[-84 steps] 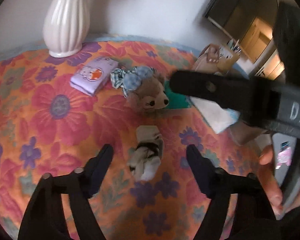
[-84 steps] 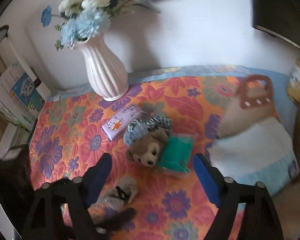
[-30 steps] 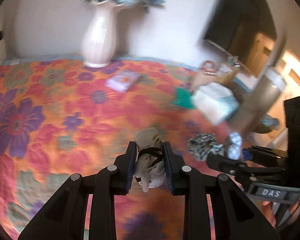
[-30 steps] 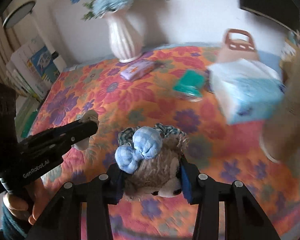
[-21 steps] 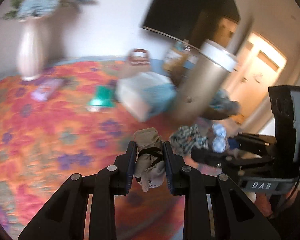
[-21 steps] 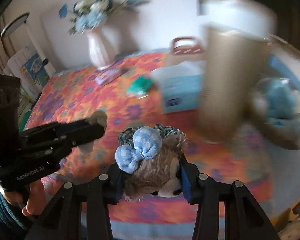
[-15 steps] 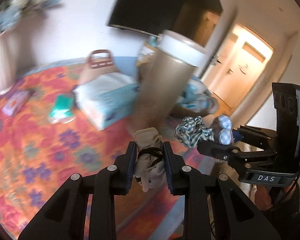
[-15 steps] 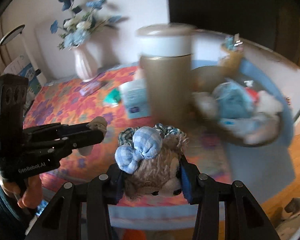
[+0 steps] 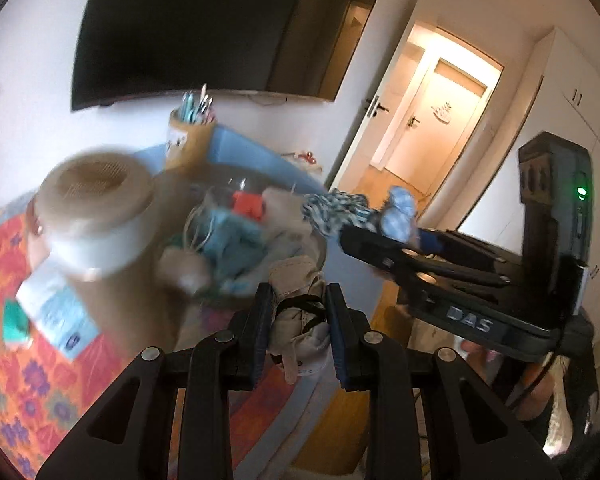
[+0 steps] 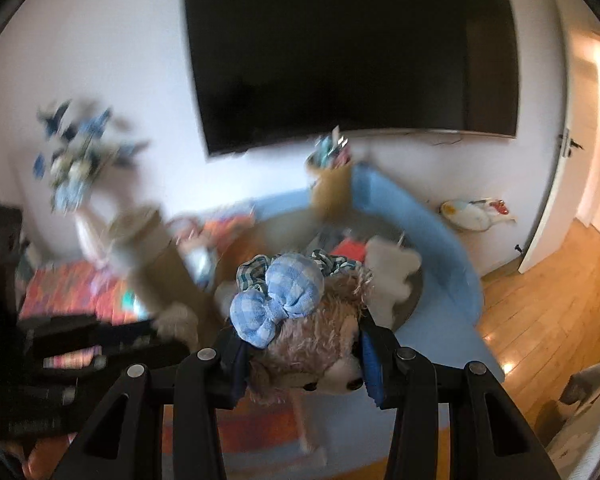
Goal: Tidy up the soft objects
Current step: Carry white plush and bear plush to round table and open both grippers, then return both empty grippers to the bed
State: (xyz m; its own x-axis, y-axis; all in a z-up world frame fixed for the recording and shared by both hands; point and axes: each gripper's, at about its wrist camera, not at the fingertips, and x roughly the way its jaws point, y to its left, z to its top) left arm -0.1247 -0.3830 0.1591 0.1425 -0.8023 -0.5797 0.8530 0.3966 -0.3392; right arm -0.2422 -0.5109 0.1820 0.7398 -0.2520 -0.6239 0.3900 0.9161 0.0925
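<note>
Left tool [image 9: 296, 330] grips the socks [image 9: 300, 320]; right tool [image 10: 302, 356] grips the plush [image 10: 320, 344]. Both loads hang in the air just short of the basket [image 9: 316, 248], which already holds soft items. Bring each tool over the basket opening, clear of the canister [image 9: 96, 216], lower it, then release one load at a time.

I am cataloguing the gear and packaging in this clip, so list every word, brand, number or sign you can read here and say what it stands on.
"DAS": raised letters on the side of the right gripper, in the left wrist view.
Print on the pale blue packet: too blurred to read.
Label on the pen cup: too blurred to read.
Lettering on the left gripper, in the right wrist view: blurred, unreadable.
</note>
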